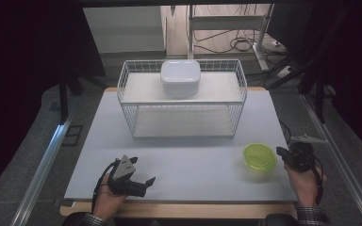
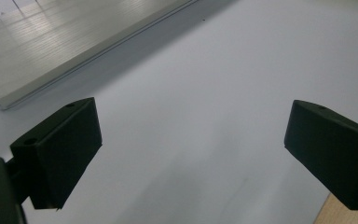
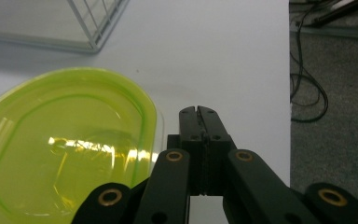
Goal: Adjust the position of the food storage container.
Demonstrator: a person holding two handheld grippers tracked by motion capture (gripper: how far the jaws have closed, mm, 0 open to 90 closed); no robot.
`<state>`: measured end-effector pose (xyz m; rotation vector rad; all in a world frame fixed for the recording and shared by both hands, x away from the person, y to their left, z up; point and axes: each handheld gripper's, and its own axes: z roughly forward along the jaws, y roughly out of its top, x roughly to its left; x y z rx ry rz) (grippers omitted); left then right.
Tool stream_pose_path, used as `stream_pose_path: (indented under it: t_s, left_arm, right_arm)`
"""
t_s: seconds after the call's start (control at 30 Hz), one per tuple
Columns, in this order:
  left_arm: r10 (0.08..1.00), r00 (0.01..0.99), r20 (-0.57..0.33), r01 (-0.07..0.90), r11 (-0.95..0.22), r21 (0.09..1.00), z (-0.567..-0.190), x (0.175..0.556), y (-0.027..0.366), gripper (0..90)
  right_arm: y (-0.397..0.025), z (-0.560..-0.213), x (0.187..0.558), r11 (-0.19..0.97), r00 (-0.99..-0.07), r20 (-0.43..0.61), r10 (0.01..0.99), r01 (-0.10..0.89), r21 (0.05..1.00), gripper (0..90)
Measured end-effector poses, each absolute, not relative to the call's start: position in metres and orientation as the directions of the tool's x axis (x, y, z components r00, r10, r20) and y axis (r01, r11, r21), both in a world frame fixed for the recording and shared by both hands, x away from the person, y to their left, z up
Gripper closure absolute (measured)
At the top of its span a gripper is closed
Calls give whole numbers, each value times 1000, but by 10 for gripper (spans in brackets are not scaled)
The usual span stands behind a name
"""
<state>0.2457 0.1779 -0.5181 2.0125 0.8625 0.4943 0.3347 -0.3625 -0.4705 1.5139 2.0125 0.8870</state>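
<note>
At the bottom of the high view, my two hands come in holding a gripper each. My left gripper (image 1: 147, 181) sits in the lower left of centre, low over the pale grey table (image 1: 193, 160), pointing toward the right of the frame. In the left gripper view its two black jaws stand wide apart with nothing but bare table surface between them.

My right gripper (image 1: 281, 152) is at the lower right of the high view, near the table's right edge. In the right gripper view its jaws are pressed flat together, holding nothing, their tips above bare table just to the right of the green container (image 3: 60, 149).

That green container, translucent lime with a rounded rim, sits on the table just left of the right gripper in the high view; whether the two touch, I cannot tell.

Farther up the frame, at centre, stands a white wire basket (image 1: 136, 123) with a flat shelf across its top. On that shelf, in the upper centre, rests a white lidded box (image 1: 180, 76). Beyond the table, cables lie on the floor at the upper right.
</note>
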Motion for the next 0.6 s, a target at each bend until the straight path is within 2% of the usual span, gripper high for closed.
stream_pose_path:
  t_s: [0.6]
  left_arm:
    - [718, 695, 35, 381, -410, 829, -519, 245, 174, 35]
  right_arm:
    - [-336, -475, 332, 204, -335, 56, 941, 690, 694, 891]
